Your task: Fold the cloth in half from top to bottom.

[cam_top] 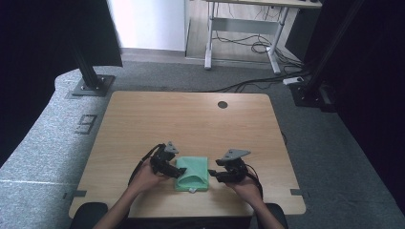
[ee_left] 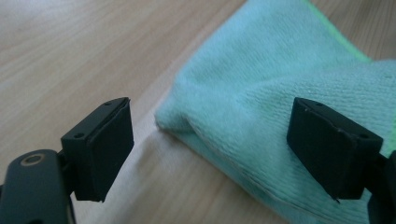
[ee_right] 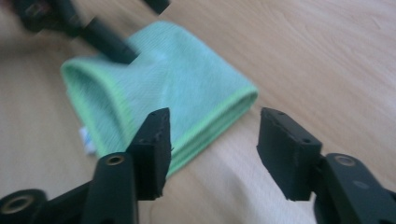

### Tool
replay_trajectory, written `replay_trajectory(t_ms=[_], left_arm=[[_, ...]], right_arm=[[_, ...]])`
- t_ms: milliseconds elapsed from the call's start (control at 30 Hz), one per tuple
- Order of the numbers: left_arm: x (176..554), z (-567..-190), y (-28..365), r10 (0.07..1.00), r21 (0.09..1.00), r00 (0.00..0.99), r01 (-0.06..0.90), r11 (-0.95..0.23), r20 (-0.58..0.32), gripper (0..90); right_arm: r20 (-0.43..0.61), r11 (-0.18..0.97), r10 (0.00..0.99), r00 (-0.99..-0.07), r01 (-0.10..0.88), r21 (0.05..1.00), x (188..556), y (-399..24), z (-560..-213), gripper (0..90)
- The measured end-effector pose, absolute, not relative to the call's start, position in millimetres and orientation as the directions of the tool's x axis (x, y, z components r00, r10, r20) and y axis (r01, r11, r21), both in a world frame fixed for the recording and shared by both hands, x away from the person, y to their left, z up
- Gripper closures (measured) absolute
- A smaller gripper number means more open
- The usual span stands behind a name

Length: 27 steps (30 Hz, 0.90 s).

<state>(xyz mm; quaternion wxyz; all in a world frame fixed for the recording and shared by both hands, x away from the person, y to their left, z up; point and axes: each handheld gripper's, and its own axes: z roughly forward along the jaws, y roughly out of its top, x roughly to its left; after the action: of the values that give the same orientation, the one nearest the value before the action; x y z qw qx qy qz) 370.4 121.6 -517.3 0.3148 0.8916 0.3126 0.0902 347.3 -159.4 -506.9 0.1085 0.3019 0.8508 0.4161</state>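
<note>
A folded mint-green cloth [cam_top: 192, 174] lies near the front edge of the wooden table [cam_top: 191, 119], between both hands. My left gripper [cam_top: 175, 170] is at the cloth's left edge. In the left gripper view it [ee_left: 212, 123] stands open, one jaw over bare wood, the other above the cloth [ee_left: 261, 93]. My right gripper [cam_top: 214, 174] sits just right of the cloth. Its jaws [ee_right: 215, 128] are open, straddling the cloth's near corner [ee_right: 159, 84]. The left gripper's jaw [ee_right: 105, 42] touches the cloth's far side, where the fabric bulges up.
A small white tag [ee_right: 86, 140] sticks out of the cloth's front edge. A round cable hole [cam_top: 222, 104] marks the table's far side. Black frame posts [cam_top: 88, 71] stand on the carpet beyond; a white desk frame [cam_top: 239, 28] and cables lie farther back.
</note>
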Motion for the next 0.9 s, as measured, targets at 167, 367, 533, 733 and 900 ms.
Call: replay_trajectory(t_ms=[167, 367, 533, 733, 900], left_arm=[[358.7, -521.0, 124.9, 0.622, 0.628, 0.782, 0.501, -0.595, -0.035, 14.5], [356.9, -531.9, 129.5, 0.642, 0.621, 0.766, 0.518, -0.588, -0.032, 14.1], [358.8, -525.8, 131.4, 0.644, 0.643, 0.764, 0.516, -0.567, -0.045, 13.7], [374.6, -512.9, 129.3, 0.704, 0.678, 0.710, 0.516, -0.524, 0.004, 14.1], [395.4, -518.7, 133.6, 0.759, 0.670, 0.651, 0.563, -0.484, 0.001, 14.1]], right_arm=[[0.072, 0.473, 0.617, -0.784, 0.442, 0.762, 358.5, -141.0, -510.7, 32.2], [0.067, 0.516, 0.607, -0.792, 0.457, 0.724, 357.4, -121.4, -522.8, 25.1], [0.005, 0.587, 0.600, -0.800, 0.444, 0.677, 344.3, -121.3, -534.1, 22.5], [0.021, 0.574, 0.611, -0.791, 0.461, 0.677, 341.4, -126.0, -540.7, 21.7], [0.015, 0.578, 0.610, -0.792, 0.457, 0.676, 340.6, -126.6, -541.5, 22.2]])
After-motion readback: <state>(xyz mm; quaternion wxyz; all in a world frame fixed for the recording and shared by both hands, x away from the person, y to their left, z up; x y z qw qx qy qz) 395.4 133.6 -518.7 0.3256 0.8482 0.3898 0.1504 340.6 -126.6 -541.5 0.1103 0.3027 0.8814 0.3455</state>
